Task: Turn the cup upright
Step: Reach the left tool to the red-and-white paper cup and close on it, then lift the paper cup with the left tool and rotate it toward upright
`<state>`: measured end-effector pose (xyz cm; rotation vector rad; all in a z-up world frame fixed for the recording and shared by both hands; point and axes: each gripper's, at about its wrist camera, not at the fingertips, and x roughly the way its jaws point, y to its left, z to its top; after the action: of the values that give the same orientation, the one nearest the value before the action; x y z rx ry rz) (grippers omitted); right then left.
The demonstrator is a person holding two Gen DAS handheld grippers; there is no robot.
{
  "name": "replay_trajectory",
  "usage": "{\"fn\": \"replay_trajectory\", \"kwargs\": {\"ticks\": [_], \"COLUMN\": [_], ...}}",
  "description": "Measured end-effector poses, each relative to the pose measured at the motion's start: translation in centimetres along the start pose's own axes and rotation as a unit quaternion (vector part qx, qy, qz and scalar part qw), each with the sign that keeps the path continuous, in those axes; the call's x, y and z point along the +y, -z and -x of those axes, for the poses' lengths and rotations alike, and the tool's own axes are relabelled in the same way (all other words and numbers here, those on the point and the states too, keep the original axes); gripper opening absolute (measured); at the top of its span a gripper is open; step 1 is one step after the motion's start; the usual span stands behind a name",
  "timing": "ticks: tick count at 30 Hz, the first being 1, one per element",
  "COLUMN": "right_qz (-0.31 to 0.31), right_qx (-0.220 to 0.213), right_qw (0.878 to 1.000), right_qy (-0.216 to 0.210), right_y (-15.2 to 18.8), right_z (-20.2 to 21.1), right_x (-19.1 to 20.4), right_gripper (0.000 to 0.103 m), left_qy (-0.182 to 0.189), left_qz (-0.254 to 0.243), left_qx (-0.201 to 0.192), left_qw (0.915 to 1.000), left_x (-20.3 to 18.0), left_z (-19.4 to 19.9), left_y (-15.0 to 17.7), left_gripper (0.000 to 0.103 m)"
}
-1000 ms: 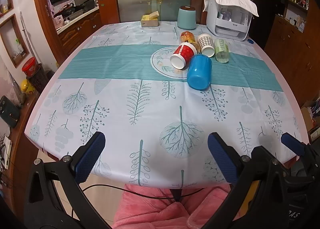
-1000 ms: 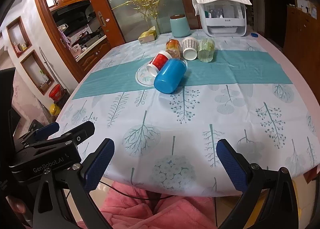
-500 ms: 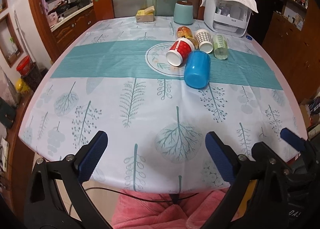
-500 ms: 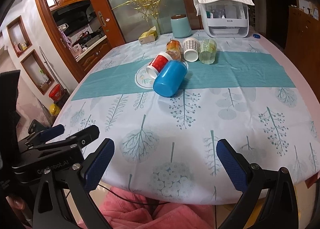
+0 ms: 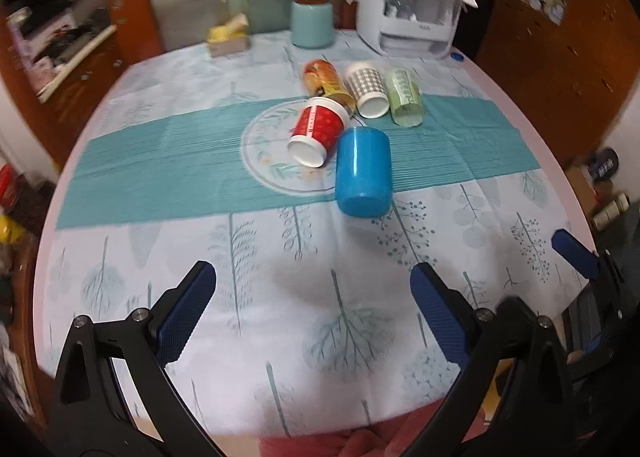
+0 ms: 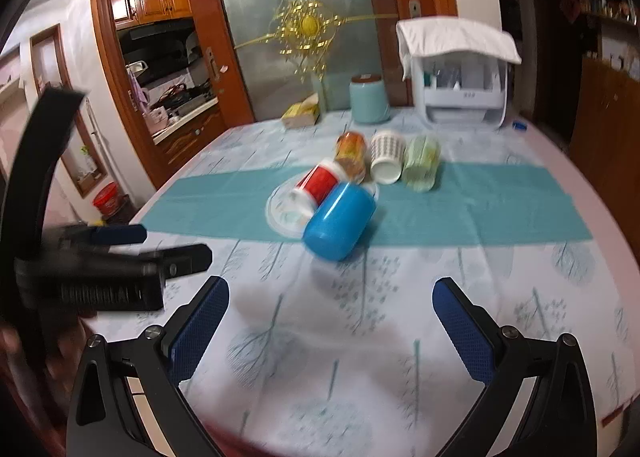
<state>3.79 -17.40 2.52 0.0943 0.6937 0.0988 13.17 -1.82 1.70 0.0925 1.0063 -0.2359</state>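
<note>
Several cups lie on their sides mid-table: a blue cup (image 5: 363, 171) (image 6: 339, 226) nearest, a red cup (image 5: 316, 130) (image 6: 316, 185), an orange cup (image 5: 326, 81) (image 6: 351, 153), a checked white cup (image 5: 367, 91) (image 6: 386, 155) and a pale green cup (image 5: 404, 99) (image 6: 420, 162). My left gripper (image 5: 312, 313) is open and empty over the table's near part, well short of the cups. My right gripper (image 6: 330, 327) is open and empty, also short of the blue cup. The left gripper shows at the left of the right wrist view (image 6: 120, 257).
A round table (image 5: 160, 257) has a tree-print cloth with a teal band. At the back stand a teal canister (image 5: 312, 23), a white covered appliance (image 5: 412, 23) and a yellow tissue box (image 5: 228, 39). Wooden cabinets stand at left and right.
Both grippers have moved forward over the table's near edge toward the cups; the cups look larger. The cups have not moved. Both grippers stay open.
</note>
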Motion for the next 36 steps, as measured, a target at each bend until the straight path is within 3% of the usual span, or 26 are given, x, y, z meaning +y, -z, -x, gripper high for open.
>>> {"fn": "replay_trajectory", "kwargs": {"ticks": [4,12,16,19,23,28,29,36], "right_qz": [-0.011,-0.052,-0.071,-0.081,-0.093,-0.097,-0.095,-0.097], "right_qx": [0.000,0.056,0.082,0.093,0.108,0.111,0.111,0.109], "right_qw": [1.000,0.997,0.993,0.991,0.989,0.988,0.988,0.988], "right_qy": [0.013,0.019,0.035,0.043,0.048,0.049,0.051,0.055], "right_y": [0.2,3.5,4.9,5.7,6.4,6.6,6.6,6.2], "right_z": [-1.8,-6.4,-8.9,-10.2,-11.5,-11.6,-11.5,-10.8], "right_x": [-0.8,-3.7,-5.5,-6.5,-7.6,-8.1,-8.0,-7.9], "right_gripper": [0.103,0.103,0.103,0.103,0.103,0.103,0.103,0.103], "left_qy": [0.010,0.011,0.051,0.109,0.140,0.165,0.167,0.179], "left_qz": [-0.033,-0.086,-0.090,-0.082,-0.063,-0.020,-0.015,0.010], "left_qx": [0.021,0.042,0.035,0.034,0.062,0.087,0.093,0.086], "left_qw": [0.9992,0.9953,0.9940,0.9901,0.9862,0.9823,0.9815,0.9800], "left_x": [1.0,2.7,3.0,3.3,3.3,3.7,3.8,4.4], "left_z": [-4.4,-15.1,-18.3,-20.3,-22.3,-24.4,-24.7,-23.1], "left_y": [-4.2,-11.2,-13.4,-14.9,-15.6,-15.9,-15.8,-15.3], "left_gripper": [0.097,0.097,0.097,0.097,0.080,0.071,0.060,0.058]}}
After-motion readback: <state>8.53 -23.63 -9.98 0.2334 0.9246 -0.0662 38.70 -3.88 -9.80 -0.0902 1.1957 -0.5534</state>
